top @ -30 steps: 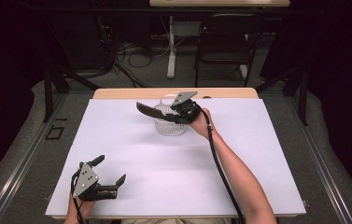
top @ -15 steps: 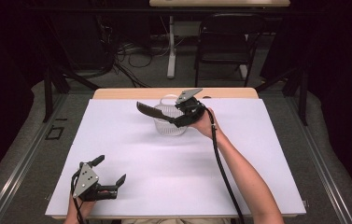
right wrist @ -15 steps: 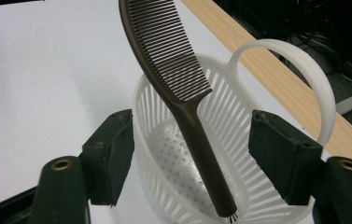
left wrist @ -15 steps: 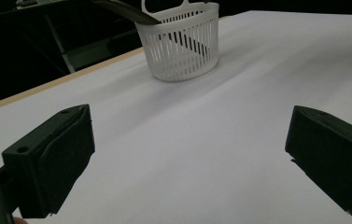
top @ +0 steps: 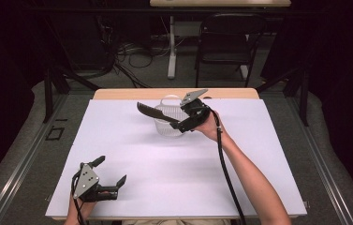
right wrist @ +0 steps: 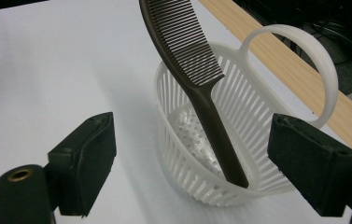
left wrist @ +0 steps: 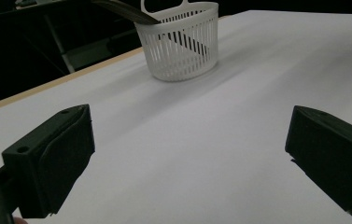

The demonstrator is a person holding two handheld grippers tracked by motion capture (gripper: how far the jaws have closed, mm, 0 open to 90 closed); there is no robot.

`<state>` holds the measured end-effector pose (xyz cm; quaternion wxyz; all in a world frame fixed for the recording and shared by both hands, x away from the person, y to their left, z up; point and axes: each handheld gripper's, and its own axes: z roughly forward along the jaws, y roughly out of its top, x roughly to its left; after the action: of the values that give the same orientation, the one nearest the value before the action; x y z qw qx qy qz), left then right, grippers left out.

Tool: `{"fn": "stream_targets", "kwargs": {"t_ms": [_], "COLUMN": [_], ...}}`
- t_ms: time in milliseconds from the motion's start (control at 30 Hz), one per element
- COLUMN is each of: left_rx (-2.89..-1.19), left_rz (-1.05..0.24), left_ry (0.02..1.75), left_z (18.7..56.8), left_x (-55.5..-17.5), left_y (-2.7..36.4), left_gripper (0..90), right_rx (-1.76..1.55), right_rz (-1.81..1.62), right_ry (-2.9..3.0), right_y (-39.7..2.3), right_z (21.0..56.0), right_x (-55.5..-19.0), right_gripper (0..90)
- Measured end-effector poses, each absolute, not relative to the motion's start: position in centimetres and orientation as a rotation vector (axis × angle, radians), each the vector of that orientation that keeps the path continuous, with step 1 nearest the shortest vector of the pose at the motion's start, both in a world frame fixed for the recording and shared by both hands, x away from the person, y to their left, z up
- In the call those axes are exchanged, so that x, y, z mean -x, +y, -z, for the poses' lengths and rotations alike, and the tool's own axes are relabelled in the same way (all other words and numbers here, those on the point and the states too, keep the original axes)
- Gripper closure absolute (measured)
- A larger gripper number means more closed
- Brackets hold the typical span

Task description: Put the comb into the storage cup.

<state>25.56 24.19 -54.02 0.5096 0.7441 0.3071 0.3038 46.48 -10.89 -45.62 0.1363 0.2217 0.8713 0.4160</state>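
A white slotted basket point(top: 167, 125) with a loop handle stands at the back of the white table sheet point(top: 174, 178). A dark brown comb point(top: 149, 111) leans in it, handle end down on the basket floor and teeth end sticking out over the rim to the left. My right gripper point(top: 180, 117) hovers just right of the basket. Its jaws have just been opening and stand wide apart on either side of the basket point(right wrist: 243, 116), clear of the comb point(right wrist: 197, 70). My left gripper point(top: 112, 170) rests open near the front left of the sheet, facing the basket point(left wrist: 183, 46).
A wooden table edge point(top: 132, 93) runs behind the sheet. Beyond it stand a dark chair point(top: 230, 37) and cables on the floor. A black cable point(top: 225, 173) trails along the right forearm.
The right gripper has drawn back a little to the right and up from the basket, and its jaws have spread. The comb stays leaning in the basket. The left gripper has not moved.
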Motion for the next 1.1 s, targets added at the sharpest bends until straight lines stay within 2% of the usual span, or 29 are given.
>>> {"fn": "stream_targets", "kwargs": {"t_ms": [433, 1100], "left_rx": [-1.793, -1.797], "left_rz": [-0.732, -0.729], "left_ry": [0.742, 0.748], "left_z": [54.0, 54.1], "left_x": [-25.5, -25.6], "left_y": [24.2, 24.1], "left_gripper": [1.5, 1.5], "right_rx": [-0.686, -0.742], "right_rz": [-1.176, -1.174], "right_ry": [2.552, 2.566], "right_y": [-13.1, -16.7], "right_z": [46.5, 48.1], "right_x": [-44.7, -41.3], "right_gripper": [3.8, 0.0]}}
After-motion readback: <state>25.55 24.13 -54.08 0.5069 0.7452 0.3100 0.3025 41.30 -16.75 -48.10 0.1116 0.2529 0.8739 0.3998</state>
